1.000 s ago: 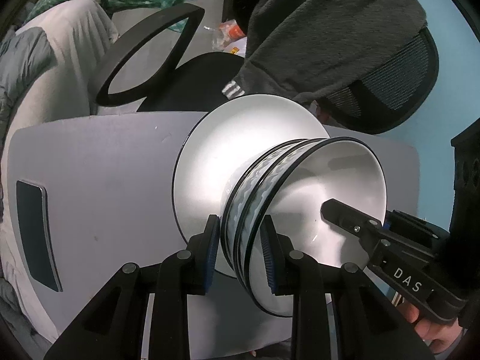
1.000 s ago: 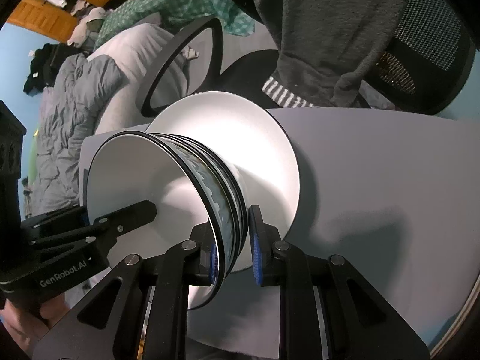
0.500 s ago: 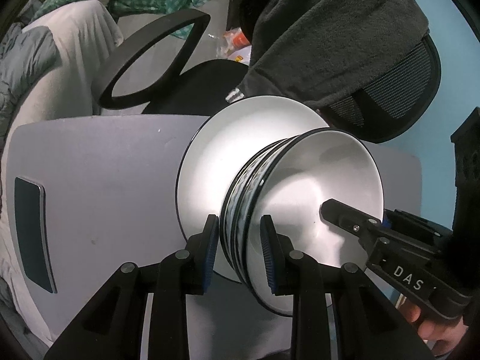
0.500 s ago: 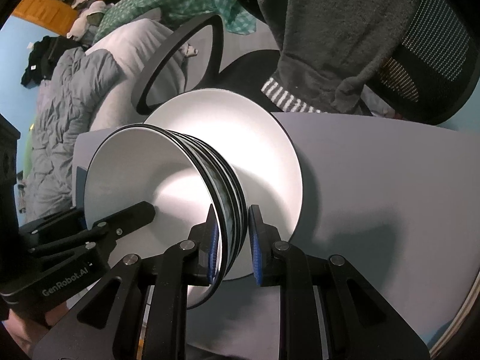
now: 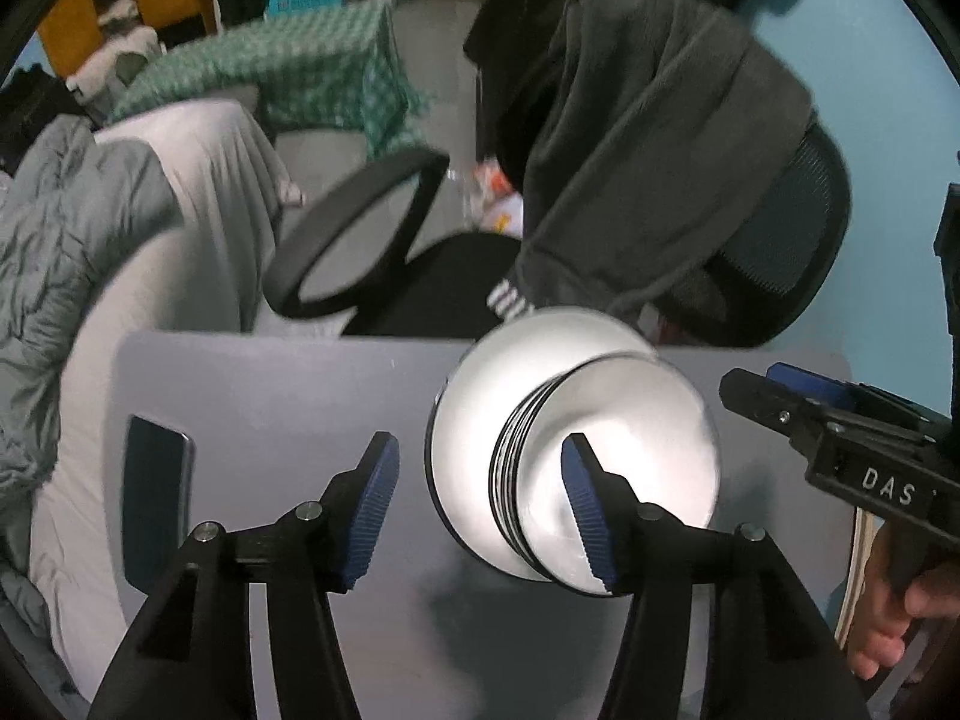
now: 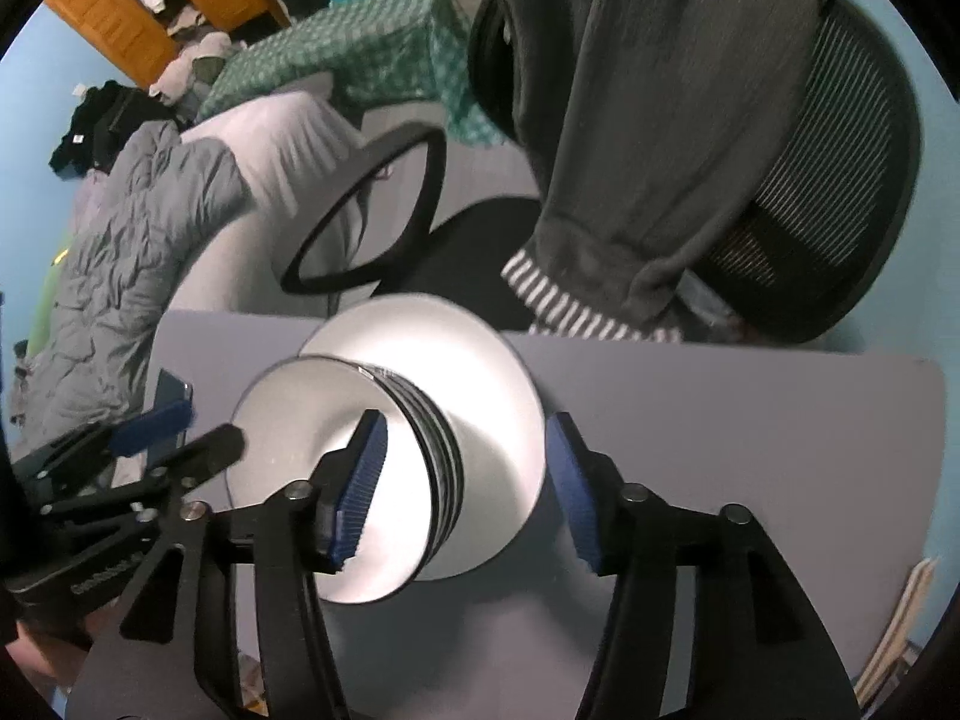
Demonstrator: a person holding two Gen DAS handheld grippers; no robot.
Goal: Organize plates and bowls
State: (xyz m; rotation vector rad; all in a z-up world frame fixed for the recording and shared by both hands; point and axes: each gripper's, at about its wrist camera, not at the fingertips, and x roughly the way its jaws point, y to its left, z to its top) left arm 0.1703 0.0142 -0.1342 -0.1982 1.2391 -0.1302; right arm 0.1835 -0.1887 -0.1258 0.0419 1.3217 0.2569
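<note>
A stack of white bowls with dark rims [image 5: 636,450] sits on a white plate [image 5: 474,420] on the grey table [image 5: 288,396]. In the right wrist view the bowls [image 6: 300,420] stand on the same plate [image 6: 480,372]. My left gripper [image 5: 480,504] is open and empty, pulled back above the table, its right finger in front of the bowls. My right gripper [image 6: 462,480] is open and empty too, its fingers either side of the stack but nearer the camera. Each gripper shows in the other's view: the right gripper [image 5: 780,396] and the left gripper [image 6: 174,426].
A dark phone [image 5: 153,504] lies at the table's left. A black office chair [image 5: 456,282] with a grey garment [image 5: 648,138] draped on it stands past the far edge. A bed with grey bedding [image 5: 72,252] is on the left.
Both grippers have opened, let go of the bowl stack and drawn back from it. The bowls now rest on the plate.
</note>
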